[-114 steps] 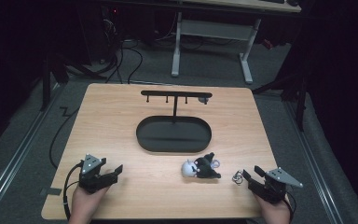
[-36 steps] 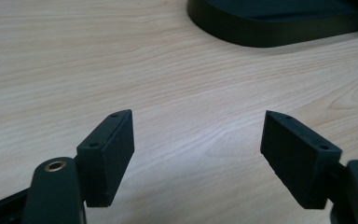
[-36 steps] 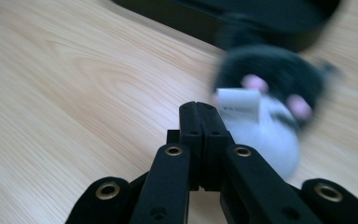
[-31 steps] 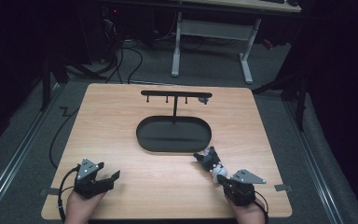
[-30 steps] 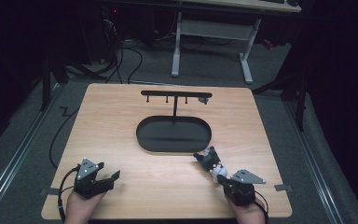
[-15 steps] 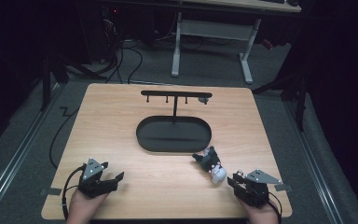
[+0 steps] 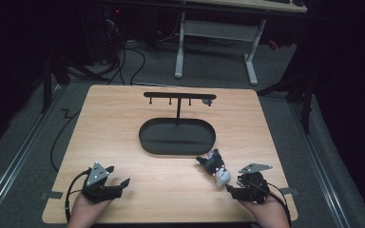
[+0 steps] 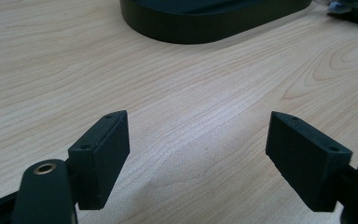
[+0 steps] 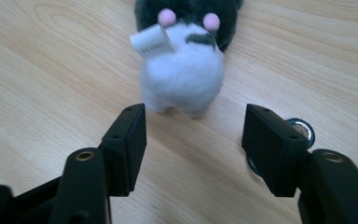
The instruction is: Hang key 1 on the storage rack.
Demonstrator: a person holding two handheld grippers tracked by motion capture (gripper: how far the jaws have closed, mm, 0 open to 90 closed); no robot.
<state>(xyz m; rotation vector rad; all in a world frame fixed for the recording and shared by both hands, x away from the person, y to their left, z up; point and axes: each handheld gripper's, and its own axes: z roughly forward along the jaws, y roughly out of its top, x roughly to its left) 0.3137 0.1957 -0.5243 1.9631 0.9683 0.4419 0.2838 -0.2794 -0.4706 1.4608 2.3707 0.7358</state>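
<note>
Near the right front edge of the surface (image 7: 123, 118), the right hand-held gripper (image 7: 233, 191) sits just behind the plush (image 7: 216, 166). Its jaws have just been opening and now stand apart with nothing between them, so it's let go. That plush, a black and white toy with a keyring (image 9: 302, 129), lies on the wood just beyond the jaw tips, near the right end of the black stand (image 7: 177, 136). Over on the left, the left hand-held gripper (image 7: 120, 184) is wide open too, holding nothing.
</note>
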